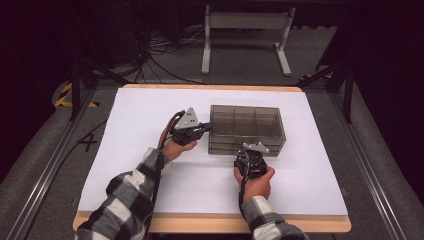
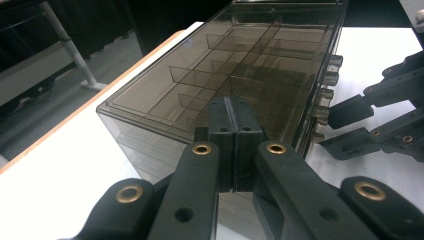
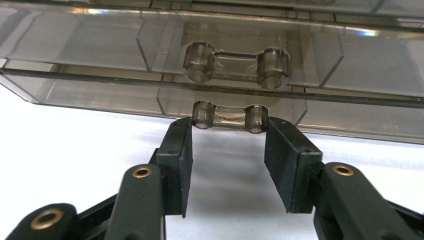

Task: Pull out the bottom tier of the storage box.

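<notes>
The right gripper (image 3: 227, 137) stands partly open, one jaw on each side of the lower drawer handle (image 3: 229, 118) on the front face of the smoked-plastic organizer box (image 1: 247, 127). The pads lie just outside the handle's two posts; whether they press on them cannot be told, so no firm grip is confirmed. Directly above that handle, the upper drawer handle (image 3: 236, 62) is untouched. Both drawers appear flush with the box front, so the judgement is that the pull has not begun: the approach and alignment are done, and closing on the handle and drawing it out are left. The left gripper (image 2: 233, 120) is fully closed with nothing between its jaws, its tips resting at the near end edge of the box lid, apparently bracing the box against the coming pull. Beyond the tips, the lid shows the dividers (image 2: 220, 75) of the compartments below; no contents can be made out. The box sits on the white sheet covering the tabletop (image 1: 150, 115), just ahead of both hands.
</notes>
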Action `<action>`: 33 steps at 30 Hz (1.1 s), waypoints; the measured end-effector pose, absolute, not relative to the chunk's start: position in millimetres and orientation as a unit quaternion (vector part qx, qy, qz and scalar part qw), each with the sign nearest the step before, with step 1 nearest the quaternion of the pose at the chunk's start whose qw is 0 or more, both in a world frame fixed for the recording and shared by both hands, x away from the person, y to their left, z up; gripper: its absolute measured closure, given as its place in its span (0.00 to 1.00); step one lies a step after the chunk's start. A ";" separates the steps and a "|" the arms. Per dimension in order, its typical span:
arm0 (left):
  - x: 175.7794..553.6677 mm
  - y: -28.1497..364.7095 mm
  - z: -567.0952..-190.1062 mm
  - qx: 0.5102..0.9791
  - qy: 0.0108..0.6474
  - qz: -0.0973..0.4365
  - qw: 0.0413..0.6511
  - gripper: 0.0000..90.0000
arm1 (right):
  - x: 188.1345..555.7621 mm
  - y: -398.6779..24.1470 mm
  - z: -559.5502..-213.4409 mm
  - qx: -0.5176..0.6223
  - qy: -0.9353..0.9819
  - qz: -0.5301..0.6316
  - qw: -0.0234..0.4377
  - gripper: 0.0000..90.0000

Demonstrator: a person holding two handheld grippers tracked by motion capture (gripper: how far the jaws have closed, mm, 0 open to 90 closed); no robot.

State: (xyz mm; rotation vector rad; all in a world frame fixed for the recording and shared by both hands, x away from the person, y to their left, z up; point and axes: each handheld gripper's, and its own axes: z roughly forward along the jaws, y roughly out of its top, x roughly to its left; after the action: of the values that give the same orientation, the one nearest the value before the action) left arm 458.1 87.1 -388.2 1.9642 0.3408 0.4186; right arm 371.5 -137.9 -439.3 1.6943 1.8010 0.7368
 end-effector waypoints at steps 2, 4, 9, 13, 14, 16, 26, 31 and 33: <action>458.0 87.0 -388.3 0.821 0.143 0.174 0.525 1.00 | 371.4 -137.7 -439.3 0.631 0.671 0.274 0.277 0.62; 458.0 87.0 -388.1 0.821 0.143 0.176 0.524 1.00 | 371.6 -137.2 -439.5 0.631 0.670 0.272 0.280 0.62; 458.0 87.0 -388.0 0.821 0.142 0.177 0.524 1.00 | 372.0 -136.8 -439.7 0.632 0.669 0.273 0.280 0.62; 457.6 86.9 -387.8 0.822 0.142 0.178 0.523 1.00 | 371.4 -136.9 -439.7 0.630 0.671 0.272 0.281 0.62; 457.7 87.0 -387.8 0.822 0.142 0.177 0.523 1.00 | 371.0 -137.0 -439.5 0.630 0.671 0.272 0.280 0.62; 457.9 87.1 -387.9 0.822 0.142 0.176 0.523 1.00 | 369.0 -139.1 -438.9 0.631 0.669 0.273 0.282 0.71; 458.9 86.8 -388.1 0.821 0.142 0.173 0.526 1.00 | 368.6 -136.2 -441.0 0.617 0.682 0.274 0.283 0.59; 459.1 87.2 -388.4 0.820 0.142 0.169 0.528 1.00 | 373.5 -134.8 -438.8 0.625 0.669 0.273 0.295 0.53; 459.1 87.3 -388.5 0.820 0.143 0.169 0.528 1.00 | 373.7 -131.8 -439.2 0.625 0.667 0.272 0.300 0.55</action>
State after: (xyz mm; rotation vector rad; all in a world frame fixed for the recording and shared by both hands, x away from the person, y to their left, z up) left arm 459.1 87.3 -388.5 1.9588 0.3411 0.4029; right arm 373.7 -131.8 -439.2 1.6606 1.7714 0.7215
